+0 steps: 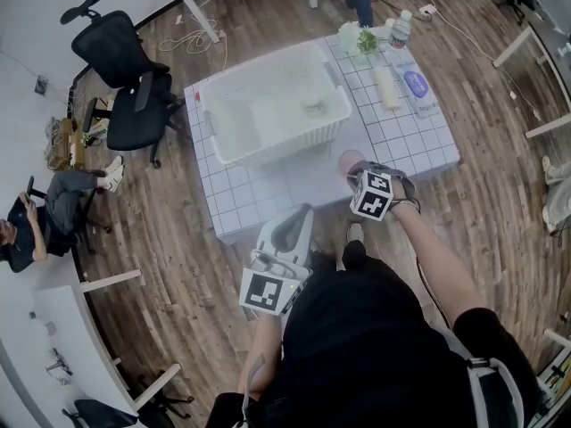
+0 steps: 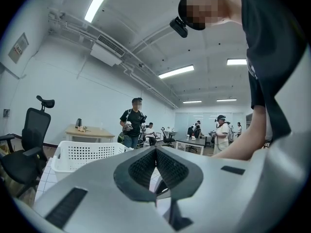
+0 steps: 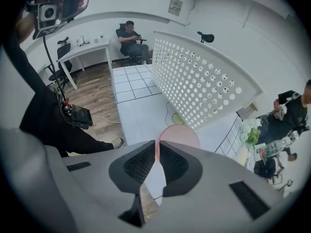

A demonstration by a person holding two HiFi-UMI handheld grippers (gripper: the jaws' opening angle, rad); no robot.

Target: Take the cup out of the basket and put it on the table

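Observation:
A pink cup is just in front of the white basket, outside it, over the white table. My right gripper points steeply down and is shut on the cup's rim. In the right gripper view the pink cup shows past the pads, beside the perforated basket wall. Whether its base touches the table I cannot tell. My left gripper hangs at the table's near edge, level, jaws shut on nothing, and the basket is ahead of it.
A small pale object lies inside the basket. A bottle, a green plant and flat packets crowd the table's far right. A black office chair stands left of the table, with a seated person beyond.

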